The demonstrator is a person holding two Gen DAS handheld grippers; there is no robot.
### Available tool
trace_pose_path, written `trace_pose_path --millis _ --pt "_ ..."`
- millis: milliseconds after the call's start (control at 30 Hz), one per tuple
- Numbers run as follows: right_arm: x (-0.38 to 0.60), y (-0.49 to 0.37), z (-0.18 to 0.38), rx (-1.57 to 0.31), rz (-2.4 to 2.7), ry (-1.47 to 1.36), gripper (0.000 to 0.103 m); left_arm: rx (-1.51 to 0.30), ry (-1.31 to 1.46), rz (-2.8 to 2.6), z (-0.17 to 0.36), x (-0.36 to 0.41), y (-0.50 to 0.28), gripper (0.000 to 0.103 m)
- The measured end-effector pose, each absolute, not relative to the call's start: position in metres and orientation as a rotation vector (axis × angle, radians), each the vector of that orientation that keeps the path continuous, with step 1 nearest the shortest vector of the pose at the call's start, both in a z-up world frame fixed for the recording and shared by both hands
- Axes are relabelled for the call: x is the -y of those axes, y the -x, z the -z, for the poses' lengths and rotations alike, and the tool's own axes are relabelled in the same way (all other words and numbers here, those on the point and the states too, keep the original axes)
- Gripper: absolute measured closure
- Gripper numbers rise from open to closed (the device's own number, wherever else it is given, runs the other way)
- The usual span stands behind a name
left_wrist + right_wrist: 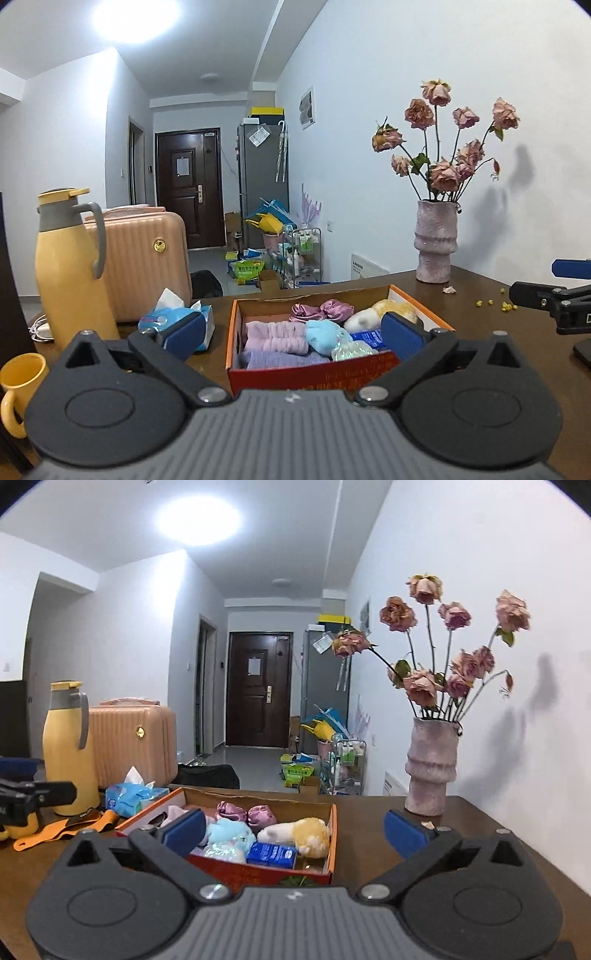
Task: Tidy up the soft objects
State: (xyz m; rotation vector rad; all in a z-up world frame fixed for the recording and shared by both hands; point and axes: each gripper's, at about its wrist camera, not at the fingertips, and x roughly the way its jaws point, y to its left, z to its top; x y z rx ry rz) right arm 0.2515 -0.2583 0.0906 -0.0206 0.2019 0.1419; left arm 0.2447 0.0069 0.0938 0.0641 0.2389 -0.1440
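The orange box (325, 373) of soft objects sits mid-table, its near wall just ahead of both grippers. The left gripper (293, 334) and right gripper (295, 830) hover with jaws wide and empty. Bare tabletop (369, 849) separates the box from the vase (430, 768).

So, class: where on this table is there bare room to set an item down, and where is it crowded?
Bare wood lies between the orange box and the vase, in the right gripper's view. Crowded: left of the box, where tissue pack, yellow flask and orange strap cluster.
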Motion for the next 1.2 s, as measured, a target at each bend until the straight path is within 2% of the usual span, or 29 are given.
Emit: trace_pose_path --millis 400,867,967,1200 --pt "0.246 -0.177 -0.083 -0.17 -0.134 -0.005 0.0 -0.199 -0.042 0.087 -0.093 -0.024 -0.174 0.0" --pt "0.24 -0.03 -0.021 -0.273 -0.157 -0.094 0.0 -0.224 -0.09 0.088 -0.04 -0.018 -0.014 0.0" --pt "0.237 -0.02 -0.015 -0.324 -0.199 -0.086 0.0 -0.236 -0.096 0.113 -0.038 -0.015 -0.006 0.0" --pt "0.227 -0.008 -0.017 -0.286 -0.181 -0.087 0.0 -0.229 -0.065 0.071 -0.044 -0.015 -0.009 0.0"
